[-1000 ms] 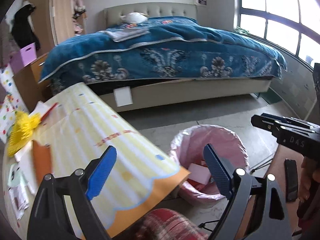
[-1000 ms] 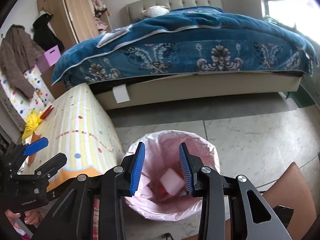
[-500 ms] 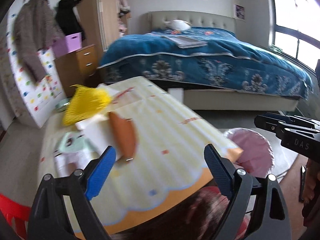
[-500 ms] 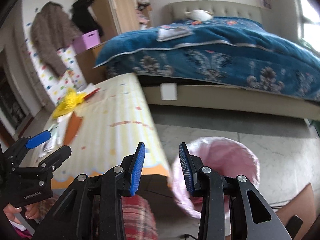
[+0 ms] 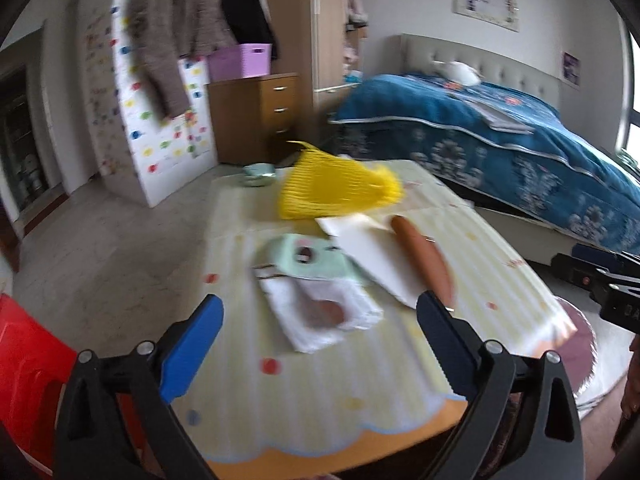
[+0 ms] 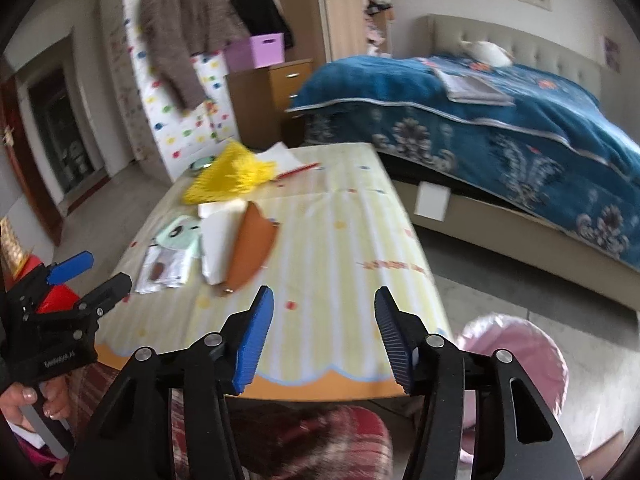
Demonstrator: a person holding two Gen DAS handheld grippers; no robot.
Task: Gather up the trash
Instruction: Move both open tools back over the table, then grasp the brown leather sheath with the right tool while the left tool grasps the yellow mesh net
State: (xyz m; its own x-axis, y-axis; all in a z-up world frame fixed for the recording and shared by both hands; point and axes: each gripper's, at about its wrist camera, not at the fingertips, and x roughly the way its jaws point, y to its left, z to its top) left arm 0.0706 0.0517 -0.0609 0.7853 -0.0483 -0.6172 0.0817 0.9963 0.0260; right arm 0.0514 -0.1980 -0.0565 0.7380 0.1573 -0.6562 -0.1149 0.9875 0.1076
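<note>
Trash lies on the yellow striped table [image 5: 320, 384]: a yellow net [image 5: 340, 186], a white paper [image 5: 372, 256], an orange-brown pouch [image 5: 424, 260], a green packet [image 5: 308, 258] and a white wrapper [image 5: 320, 316]. My left gripper [image 5: 318, 303] hovers over the table's near part. Its jaws are opening wide with nothing pressed between them, and the wrapper lies beyond and below. My right gripper [image 6: 324, 292] hangs above the table's near right edge. Its jaws are also opening and hold nothing. The pink-lined bin [image 6: 516, 356] stands on the floor right of the table.
A bed with a blue cover [image 6: 500, 120] fills the right side. A wooden drawer chest [image 5: 260, 112] with a pink box and hanging coats stand at the back. A red stool [image 5: 28, 360] is at the near left. A person's plaid-clad lap [image 6: 320, 440] is below the table edge.
Both views have swung left from the pink bin to the table top with the trash. The right gripper's jaws have widened. The left jaws stayed wide apart.
</note>
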